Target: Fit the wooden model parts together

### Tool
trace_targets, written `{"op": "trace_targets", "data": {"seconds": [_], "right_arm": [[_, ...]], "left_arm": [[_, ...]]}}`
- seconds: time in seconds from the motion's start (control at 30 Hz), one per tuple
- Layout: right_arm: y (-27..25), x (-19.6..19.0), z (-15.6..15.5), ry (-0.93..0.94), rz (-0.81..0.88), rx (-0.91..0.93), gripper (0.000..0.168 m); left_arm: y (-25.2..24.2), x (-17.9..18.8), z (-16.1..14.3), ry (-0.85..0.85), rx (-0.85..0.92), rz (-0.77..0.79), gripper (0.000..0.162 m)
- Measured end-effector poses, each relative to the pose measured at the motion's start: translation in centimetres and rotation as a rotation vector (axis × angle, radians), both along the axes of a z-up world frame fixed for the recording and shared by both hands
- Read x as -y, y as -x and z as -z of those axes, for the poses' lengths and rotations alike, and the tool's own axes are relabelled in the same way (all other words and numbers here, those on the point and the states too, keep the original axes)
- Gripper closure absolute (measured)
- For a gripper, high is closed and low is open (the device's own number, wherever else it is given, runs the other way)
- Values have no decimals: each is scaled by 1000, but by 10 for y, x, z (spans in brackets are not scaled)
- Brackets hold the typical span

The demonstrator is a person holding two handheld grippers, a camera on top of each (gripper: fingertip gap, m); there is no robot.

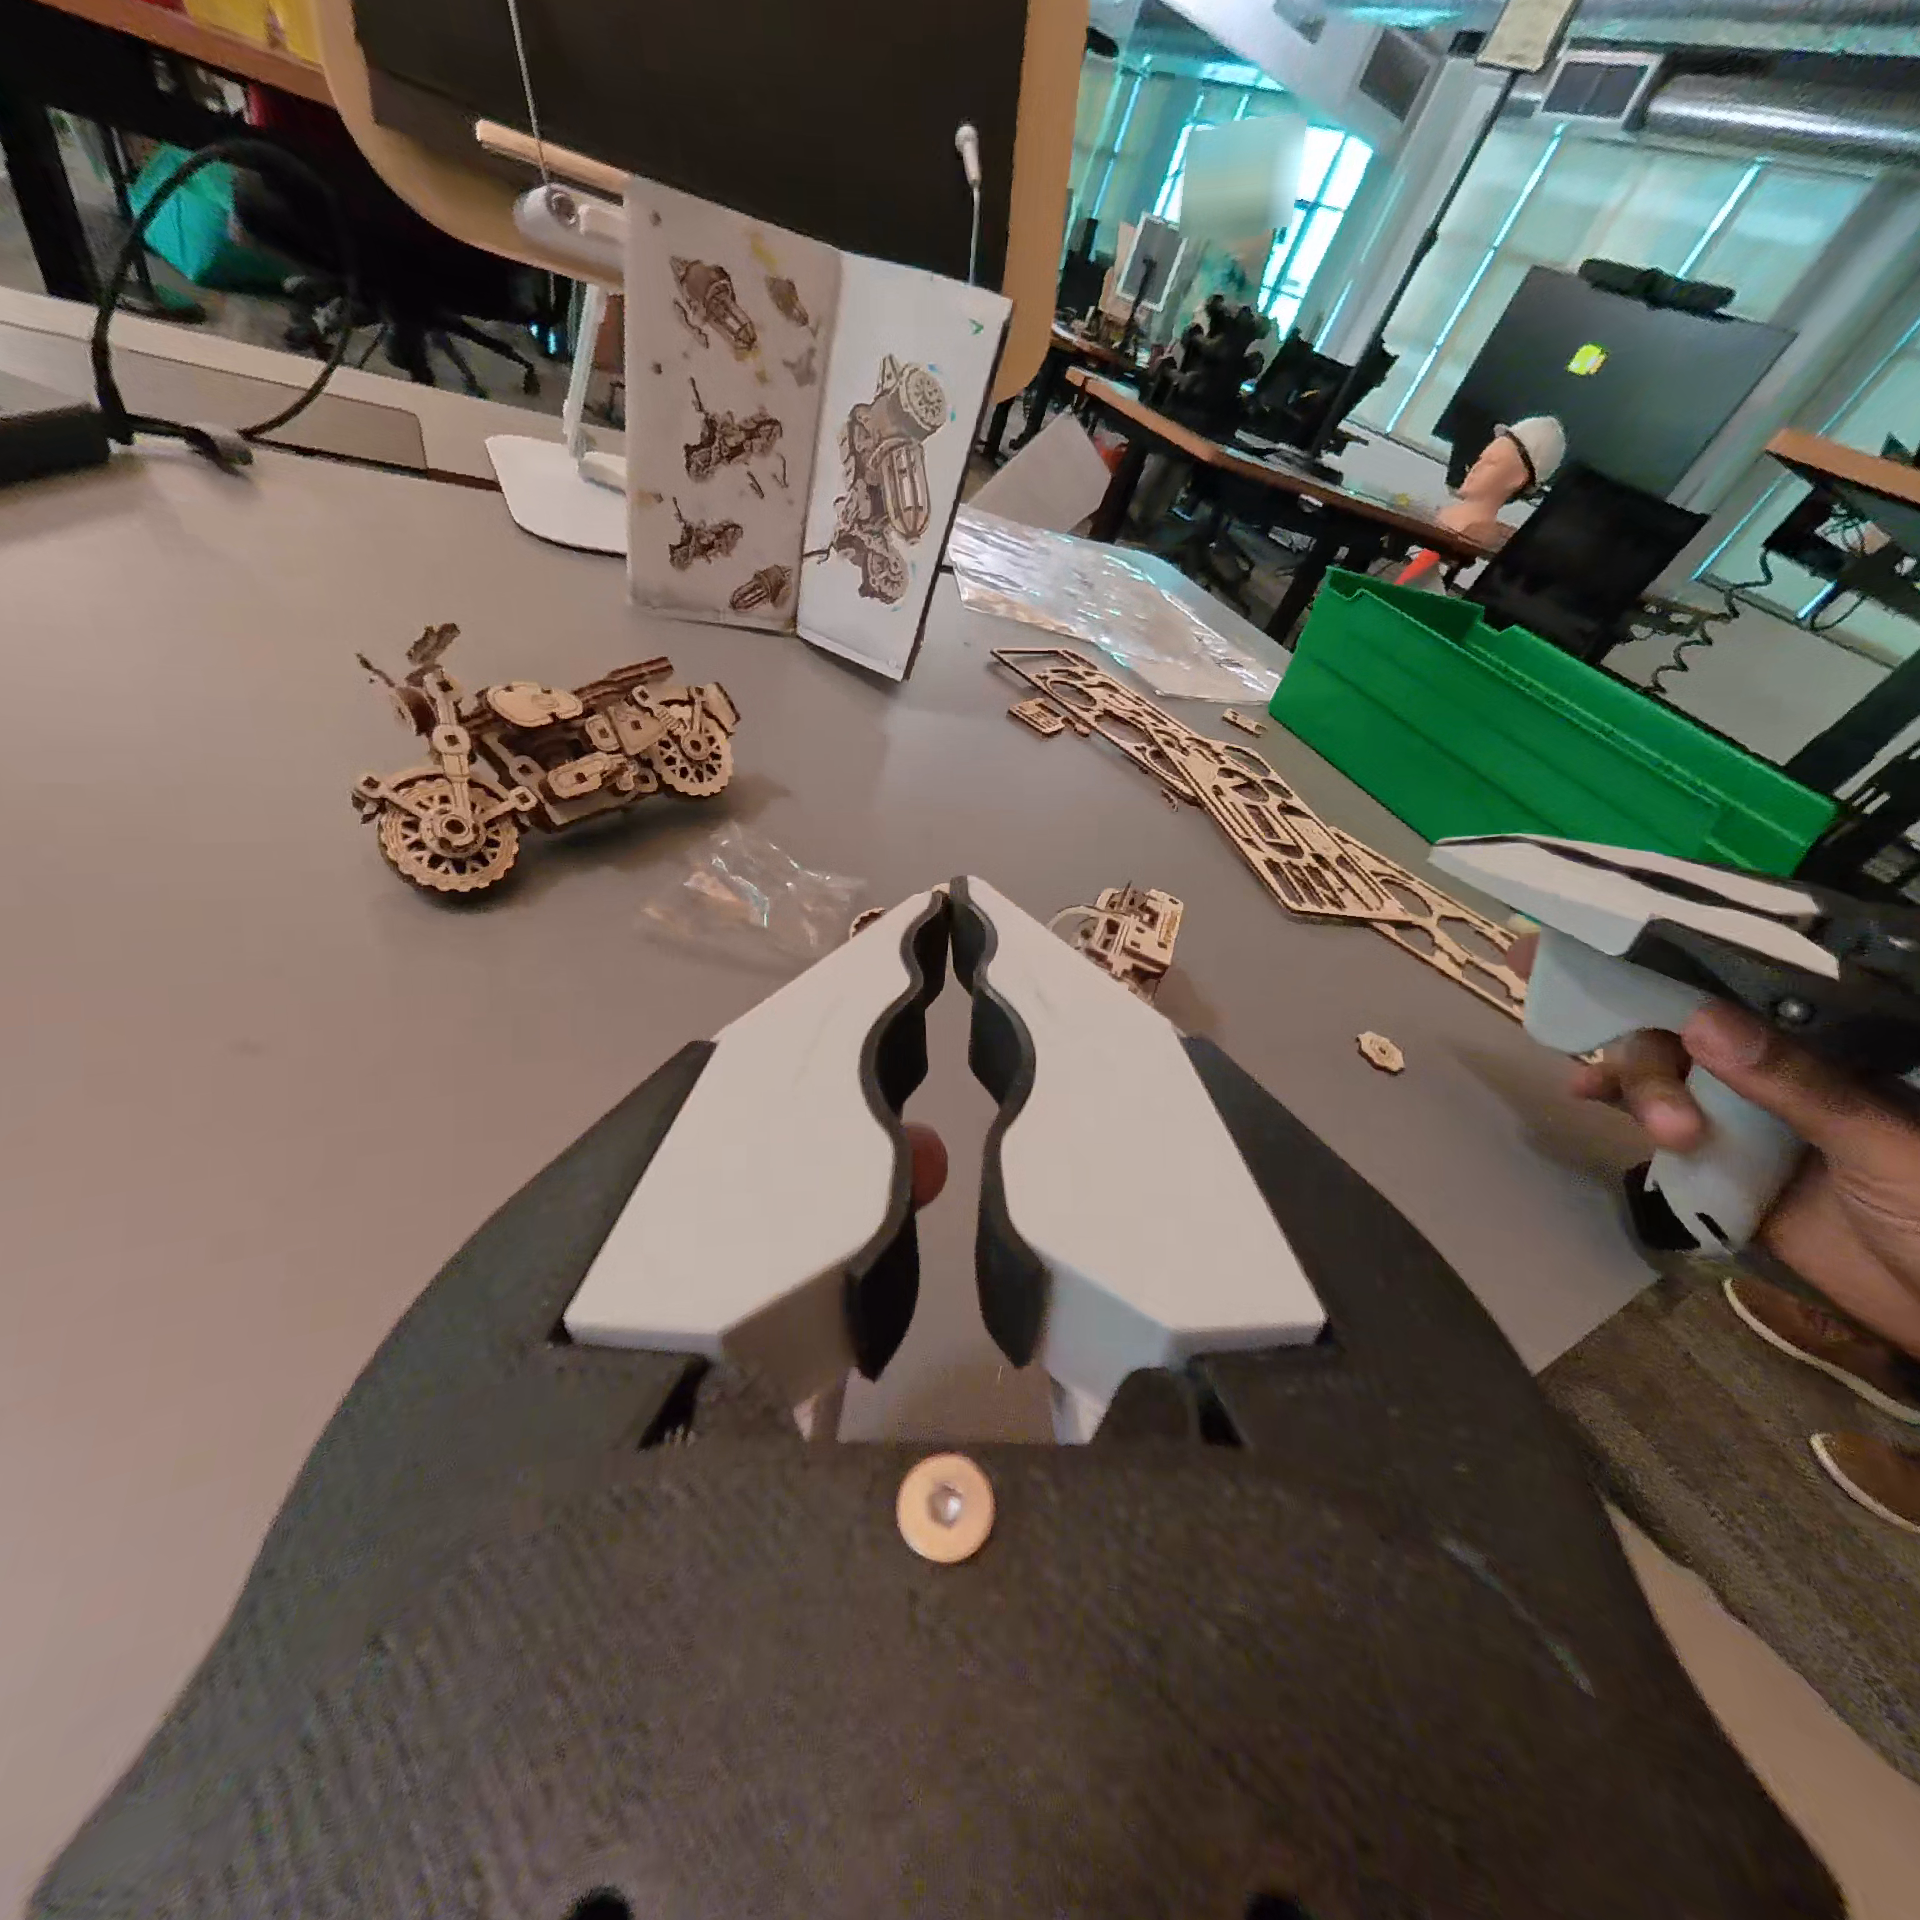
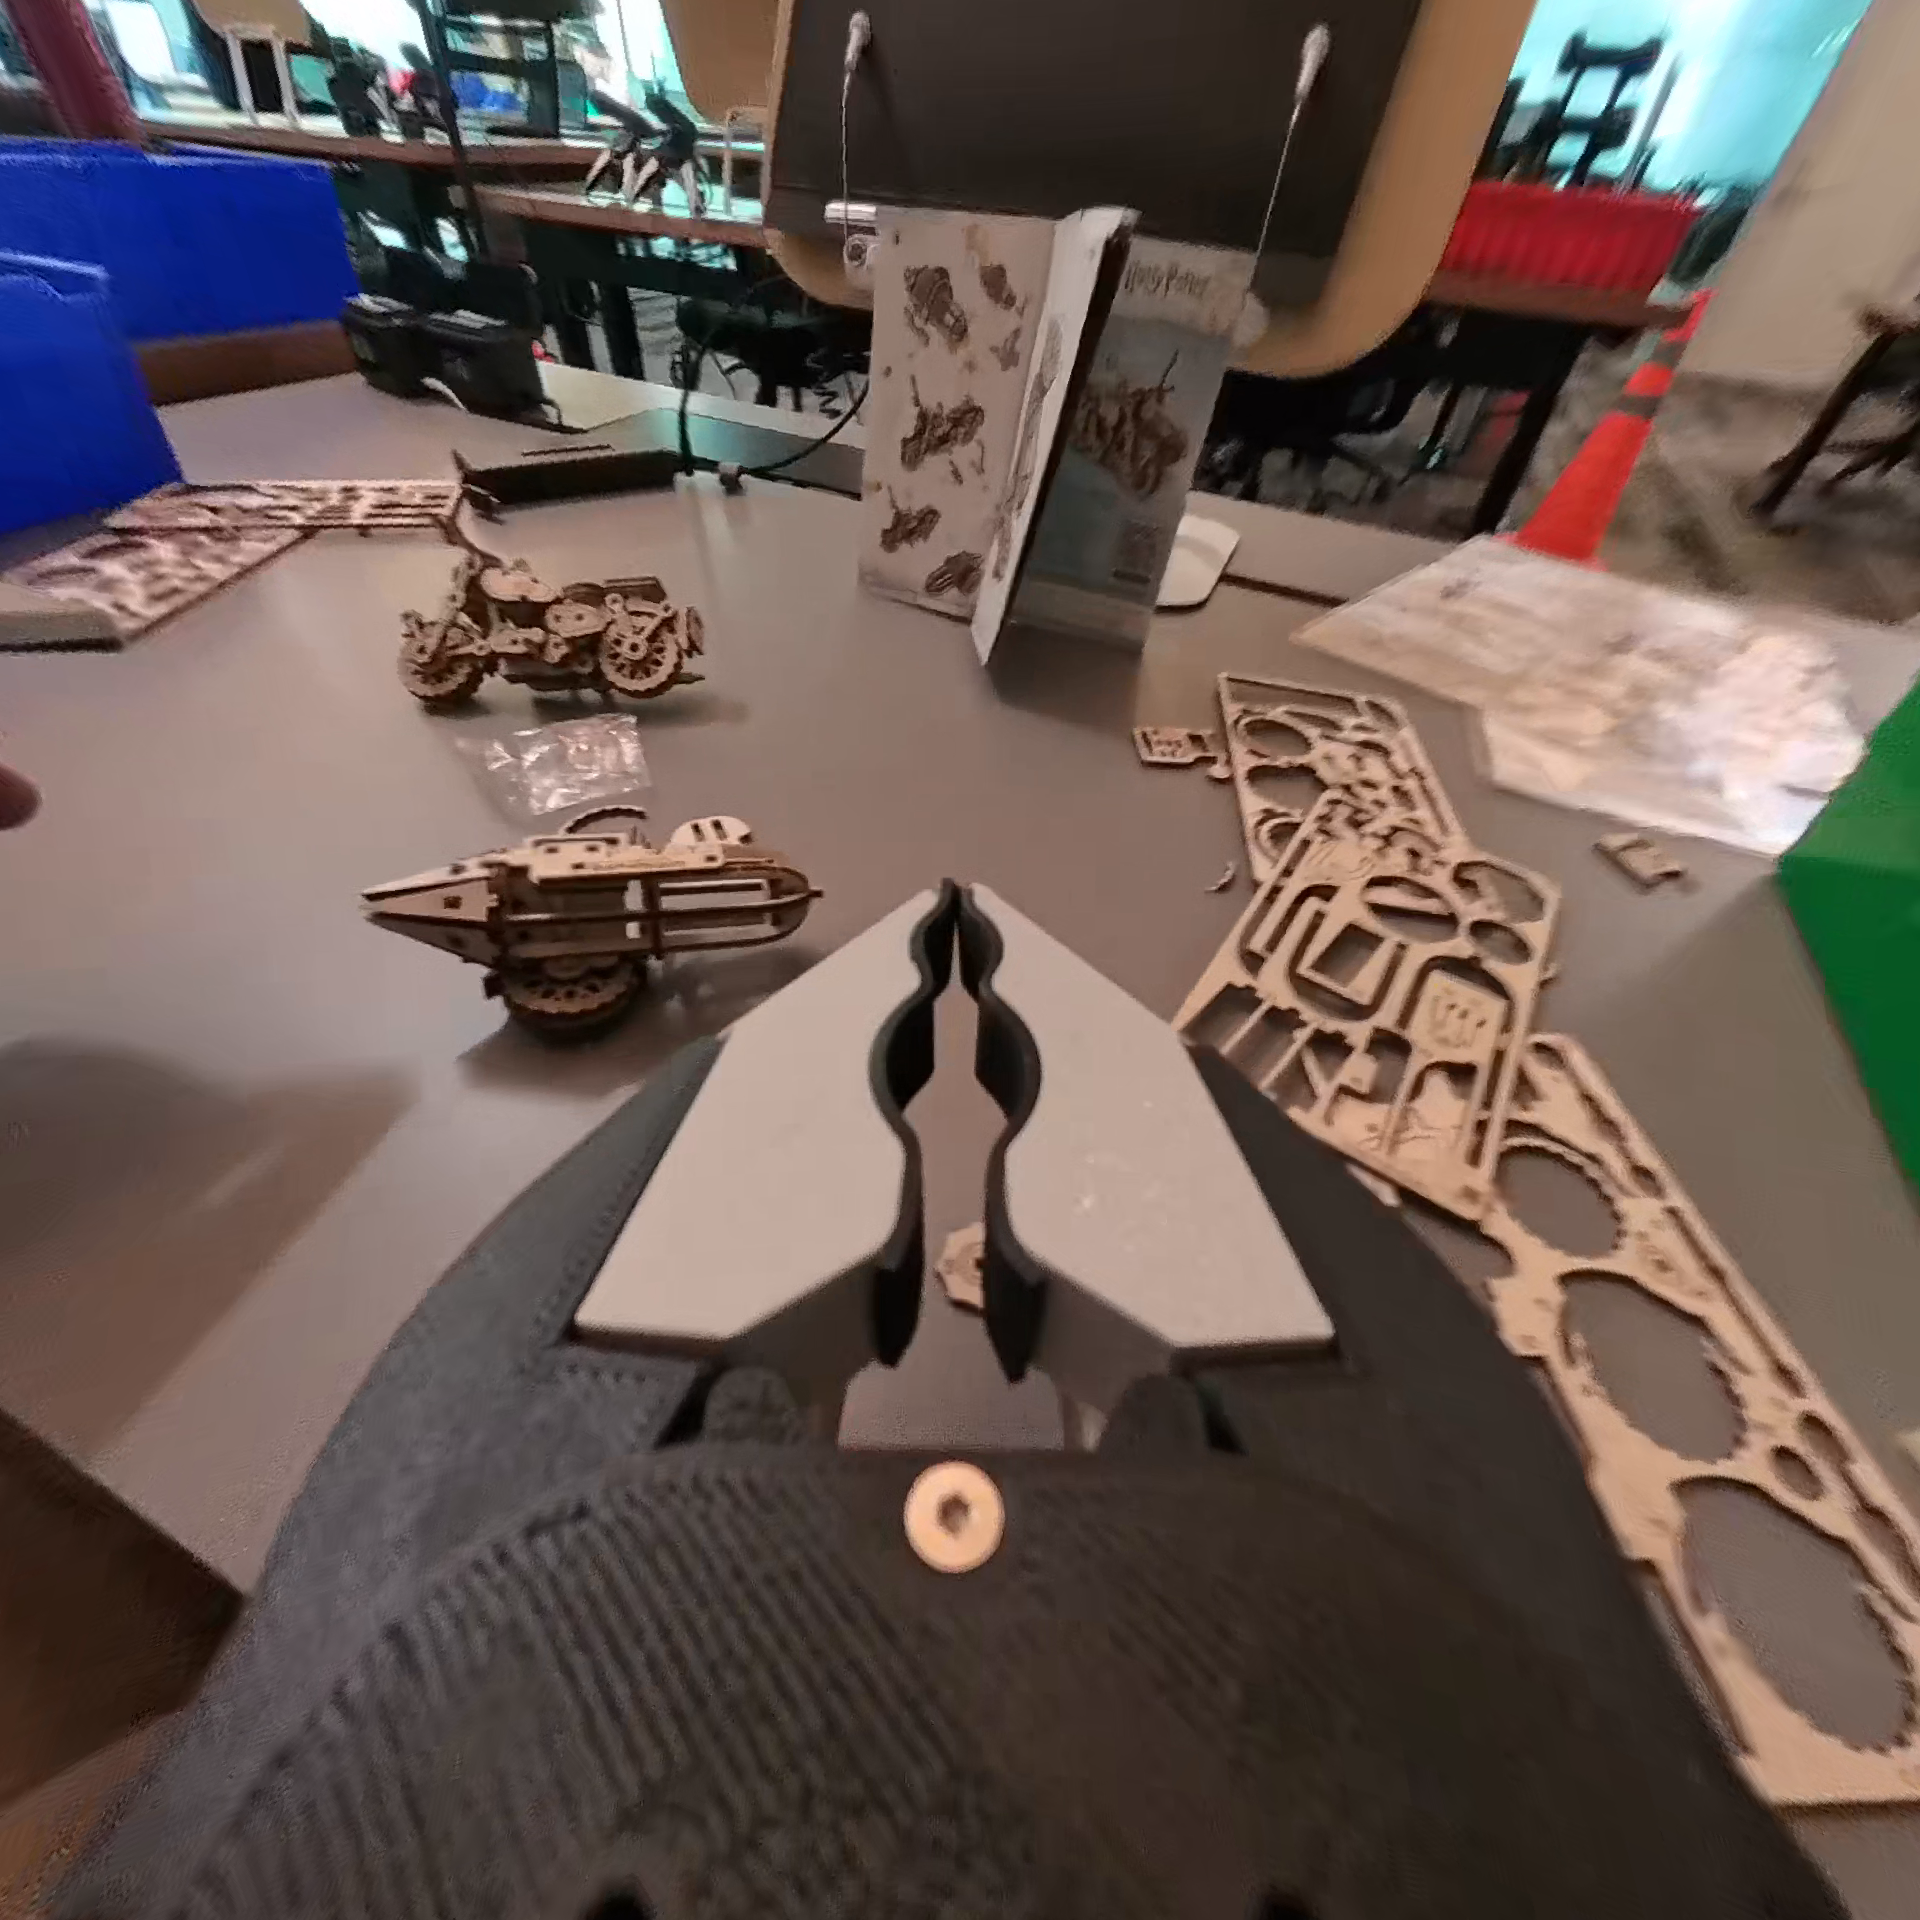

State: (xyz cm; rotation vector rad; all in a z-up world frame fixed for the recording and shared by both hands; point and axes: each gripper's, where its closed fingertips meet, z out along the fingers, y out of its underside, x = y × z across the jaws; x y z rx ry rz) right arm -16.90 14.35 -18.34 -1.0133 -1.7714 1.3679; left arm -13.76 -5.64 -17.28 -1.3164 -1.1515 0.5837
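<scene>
Jaws of both the left gripper (image 1: 951,891) and the right gripper (image 2: 954,896) are hovering closed and empty above the tabletop (image 2: 831,748); the wooden sidecar (image 2: 587,914) is sitting near-left, the wooden motorcycle (image 2: 545,629) farther back.

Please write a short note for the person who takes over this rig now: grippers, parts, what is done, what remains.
Left gripper: jaws shut, empty, above the table.
Right gripper: jaws shut, empty.
Wooden motorcycle stands assembled, far left.
Sidecar stands apart from it, just left of the right gripper.
Small loose piece lies near the punched sheets.
Left to do, probably: join sidecar to motorcycle.
</scene>
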Motion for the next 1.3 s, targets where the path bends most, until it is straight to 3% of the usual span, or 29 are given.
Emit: {"op": "trace_targets", "data": {"seconds": [0.13,0.33,0.47,0.57,0.77,0.8,0.9,1.0,1.07,1.17,1.3], "right_arm": [[-3,-6,5,-100,9,2,168],[-15,-5,2,-101,-47,18,168],[-16,-16,3,-191,-5,-1,168],[-24,-4,4,-207,-85,-17,152],[-30,17,21,-275,-147,14,130],[-31,22,22,-274,-155,11,124],[-34,34,16,-152,-190,36,102],[-34,32,11,-31,-203,94,79],[-35,27,16,-59,-209,121,76],[-37,27,20,-125,-217,105,78],[-41,33,18,-111,-238,83,100]], "left_arm": [[6,8,4,-9,70,-70,162],[8,19,-1,95,12,-178,162],[4,13,-1,52,15,-98,162],[8,17,12,33,96,-109,162],[6,5,21,38,139,-55,144],[5,2,21,30,139,-43,139],[3,-11,25,-7,169,55,99],[4,-12,35,-47,237,76,80],[3,-13,33,-50,215,94,66],[4,-7,28,-4,157,50,80],[5,3,21,68,65,-28,124]]}}
